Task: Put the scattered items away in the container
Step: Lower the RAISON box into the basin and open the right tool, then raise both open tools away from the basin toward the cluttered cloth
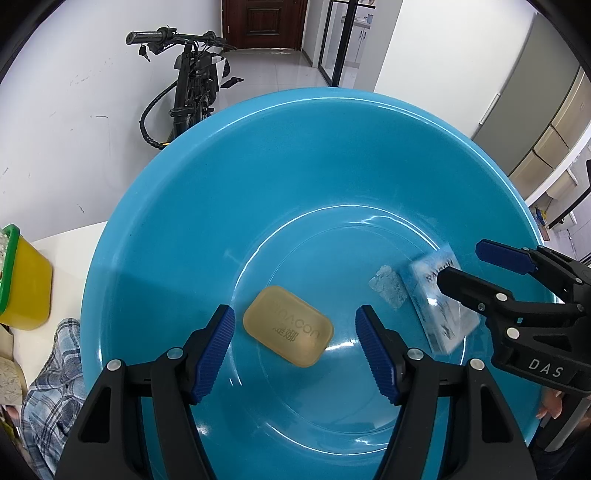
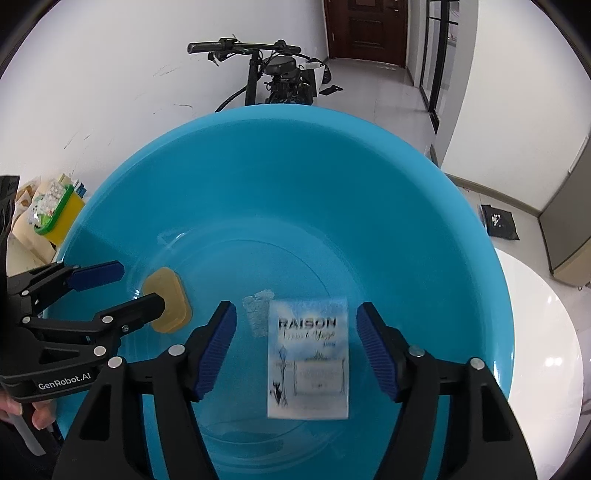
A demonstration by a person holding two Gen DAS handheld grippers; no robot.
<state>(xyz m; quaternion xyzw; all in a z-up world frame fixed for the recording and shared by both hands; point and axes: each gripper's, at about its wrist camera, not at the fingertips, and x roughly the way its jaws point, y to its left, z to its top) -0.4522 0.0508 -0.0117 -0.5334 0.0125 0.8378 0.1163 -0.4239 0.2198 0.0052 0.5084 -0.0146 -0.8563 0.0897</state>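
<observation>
Two items are seen lying on the floor of a large blue basin [image 1: 207, 206], well apart from each other: a tan bar of soap [image 1: 288, 326] and a small pale-blue packet [image 2: 308, 356]. Raised lettering is moulded into the soap; it appears to read "NNACON" over two Chinese characters, though the first letters are faint. On the packet the word "RAISON" is printed in dark capitals, with a line of script below it that is too blurred to be read, a sketched tree and a framed panel of small text. A scrap of pale, crinkled wrapping [image 2: 258, 310] is seen just beside the packet's upper left corner.

The left hand-held gripper [image 1: 295, 334] is held over the basin with its jaws spread wide; the soap lies between the blue ribbed pads [image 1: 216, 347], and nothing is gripped. The right hand-held gripper [image 2: 295, 341] is likewise held wide open with the packet between its pads, touched by neither. "DAS" is marked on the body of the right tool, and "GenRobot.AI" on the left one.

The basin is carried on a white bench [image 2: 546, 325]. A yellow tub with a green rim [image 2: 64, 218] stands at the left, and a black bicycle [image 1: 192, 81] is parked against the white wall behind, near a dark wooden door [image 2: 369, 29].
</observation>
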